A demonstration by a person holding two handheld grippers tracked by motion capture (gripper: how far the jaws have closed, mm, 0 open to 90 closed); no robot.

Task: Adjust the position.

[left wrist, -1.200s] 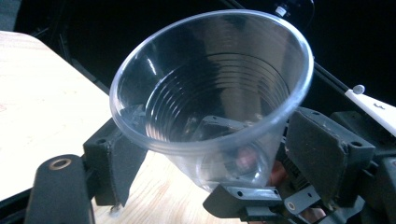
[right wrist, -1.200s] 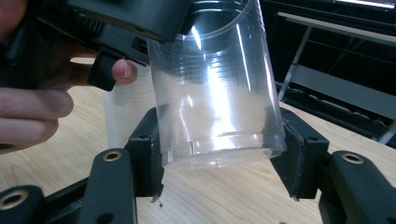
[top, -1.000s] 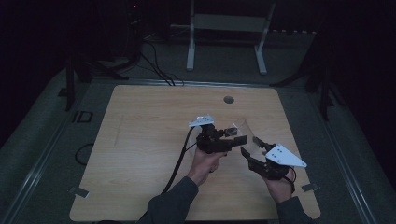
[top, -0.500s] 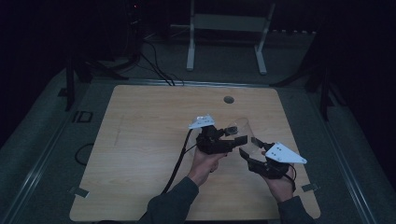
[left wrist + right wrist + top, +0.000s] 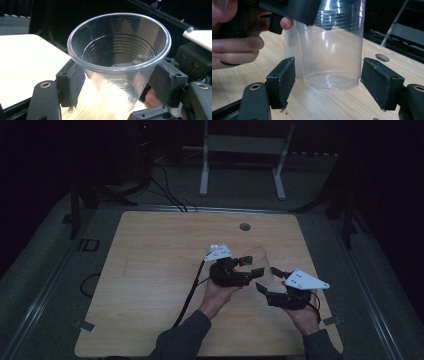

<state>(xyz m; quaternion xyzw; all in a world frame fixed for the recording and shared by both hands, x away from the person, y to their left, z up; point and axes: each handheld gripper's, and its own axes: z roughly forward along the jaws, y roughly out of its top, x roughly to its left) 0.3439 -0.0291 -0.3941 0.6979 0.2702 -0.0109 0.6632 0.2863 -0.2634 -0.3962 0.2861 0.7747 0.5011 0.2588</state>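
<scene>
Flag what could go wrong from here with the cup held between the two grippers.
1. The left gripper clamps the thin clear cup just under its rim; a hard squeeze could dent or crack the wall.
2. The right gripper has just been opening; its pads stand clear of the cup's base, so only one grip holds the cup, and it may tilt or slip.
3. A second cup seems to stand close behind and could get knocked over.

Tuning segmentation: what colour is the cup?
Clear, colourless plastic cup; shows best in the left gripper view.
</scene>
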